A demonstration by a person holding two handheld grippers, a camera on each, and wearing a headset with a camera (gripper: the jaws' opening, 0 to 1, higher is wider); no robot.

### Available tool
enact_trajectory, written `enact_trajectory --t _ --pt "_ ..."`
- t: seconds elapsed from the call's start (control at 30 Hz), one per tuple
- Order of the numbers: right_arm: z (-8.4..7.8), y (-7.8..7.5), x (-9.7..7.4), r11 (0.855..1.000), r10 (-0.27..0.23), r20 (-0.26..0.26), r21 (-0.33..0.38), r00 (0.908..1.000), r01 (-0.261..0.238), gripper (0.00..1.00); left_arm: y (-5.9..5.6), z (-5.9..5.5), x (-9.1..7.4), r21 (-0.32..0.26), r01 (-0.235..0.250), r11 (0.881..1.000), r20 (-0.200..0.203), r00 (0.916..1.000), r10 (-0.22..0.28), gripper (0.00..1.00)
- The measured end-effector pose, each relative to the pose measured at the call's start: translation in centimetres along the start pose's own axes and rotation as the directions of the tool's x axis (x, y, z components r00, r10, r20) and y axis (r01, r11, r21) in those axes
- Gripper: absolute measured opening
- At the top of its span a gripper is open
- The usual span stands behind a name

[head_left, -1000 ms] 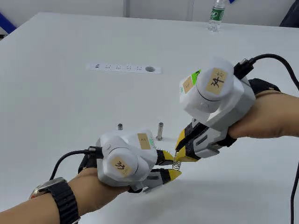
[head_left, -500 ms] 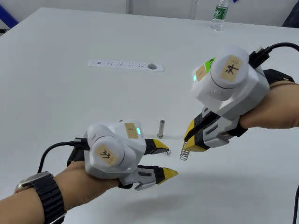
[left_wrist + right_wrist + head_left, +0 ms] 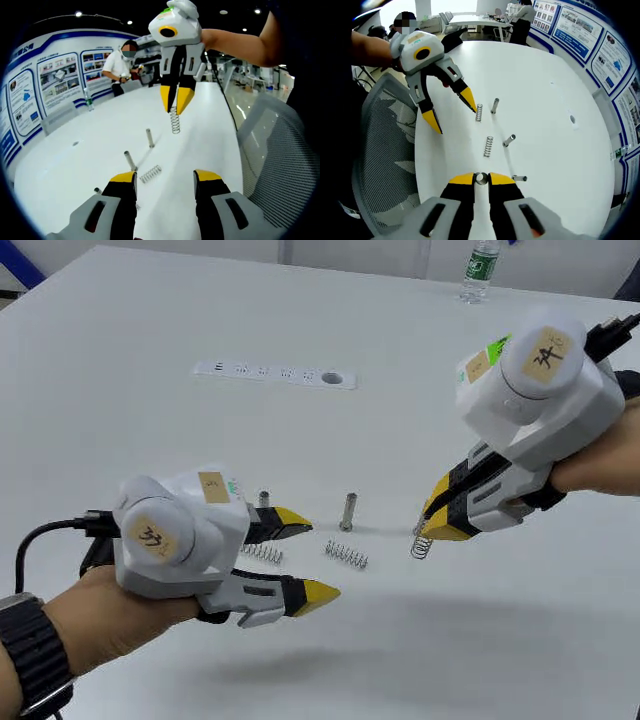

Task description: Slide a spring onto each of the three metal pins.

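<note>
Head view: right gripper [image 3: 432, 523], right of centre, jaws clamped on the top of a held spring [image 3: 421, 544]. Left gripper [image 3: 312, 560], lower left, jaws apart, empty. Loose spring [image 3: 346, 555] lies below the upright pin [image 3: 347, 511], mid-frame. Risk: the dangling spring swings or tilts and catches the pin tip. Second pin [image 3: 263, 499] is partly hidden, and a third is indistinct behind the right jaws.

We found the pins [image 3: 347, 511] polished metal, the springs [image 3: 346, 555] bright metal wire, the table [image 3: 150, 440] smooth and matt white
</note>
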State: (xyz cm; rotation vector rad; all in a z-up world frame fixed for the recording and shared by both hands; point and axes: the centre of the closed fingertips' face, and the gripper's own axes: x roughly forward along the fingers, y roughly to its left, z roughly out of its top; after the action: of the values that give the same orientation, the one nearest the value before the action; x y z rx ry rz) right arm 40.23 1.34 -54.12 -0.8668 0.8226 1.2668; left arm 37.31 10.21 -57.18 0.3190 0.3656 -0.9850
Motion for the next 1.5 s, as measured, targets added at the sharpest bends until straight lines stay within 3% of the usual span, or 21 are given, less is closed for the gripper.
enact_trajectory --t 0.27,0.53,0.83,1.13,1.5 --pt "-0.1 -2.2 -1.0 0.999 -0.042 0.011 0.024 0.9990 0.042 0.11 1.5 -0.9 -1.8 -0.027 -0.059 0.998 -0.006 0.9982 0.059 0.53" --pt "-0.2 -4.6 -1.5 0.996 -0.083 0.001 0.028 0.9965 0.083 0.11 2.1 -2.0 -3.3 -0.043 -0.098 0.994 -0.021 0.9950 0.097 0.59" --pt "-1.1 -7.3 0.1 0.990 -0.130 -0.012 0.050 0.9915 0.130 0.11 2.5 -2.3 -3.9 -0.072 -0.130 0.989 -0.023 0.9914 0.129 0.64" --pt "-2.2 -8.3 1.5 0.988 -0.127 -0.026 0.083 0.9916 0.128 0.11 2.5 -2.5 -4.0 -0.080 -0.135 0.988 -0.027 0.9908 0.133 0.68" --pt "-2.3 -8.6 2.2 0.988 -0.121 -0.028 0.093 0.9923 0.123 0.11 2.9 -2.9 -4.1 -0.096 -0.145 0.985 -0.031 0.9893 0.143 0.71"
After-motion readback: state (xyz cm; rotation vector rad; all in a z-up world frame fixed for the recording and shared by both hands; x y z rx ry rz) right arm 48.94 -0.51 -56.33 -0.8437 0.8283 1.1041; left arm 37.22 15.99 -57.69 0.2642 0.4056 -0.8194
